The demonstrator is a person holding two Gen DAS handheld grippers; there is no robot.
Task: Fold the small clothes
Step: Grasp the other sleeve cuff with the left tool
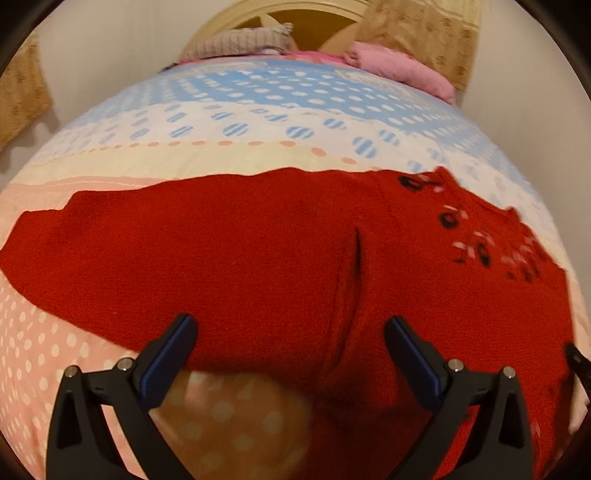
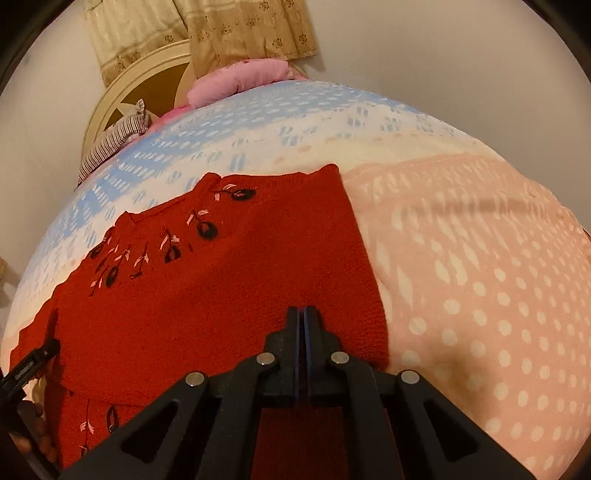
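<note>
A red knitted sweater (image 1: 258,251) lies spread across a bed covered by a polka-dot quilt (image 1: 258,122) with bands of blue, white, cream and pink. In the left wrist view the garment fills the middle of the frame from about 9 o'clock to 3 o'clock, with its embroidered dark flowers and pink leaves (image 1: 480,243) toward 2 to 3 o'clock and a lengthwise crease (image 1: 356,251) just right of centre. The left gripper (image 1: 291,332) has its jaws wide apart over the near edge of the sweater, with nothing between them; below, at 6 o'clock, the quilt shows through, blurred. In the right wrist view the sweater (image 2: 207,302) occupies the lower left, its right edge running from 12 o'clock down toward 5 o'clock beside the pink dotted part of the quilt (image 2: 480,295). The right gripper (image 2: 303,314) has its jaws pressed together on the red knit, and red fabric also shows beneath the gripper body at 6 o'clock. At 8 o'clock in that view a finger of the left gripper (image 2: 33,363) rests at the sweater's edge. At the far end of the bed lie a pink pillow (image 2: 240,79) and a striped folded garment (image 2: 110,142), against a cream headboard (image 2: 147,81), with beige curtains (image 2: 240,29) above.
</note>
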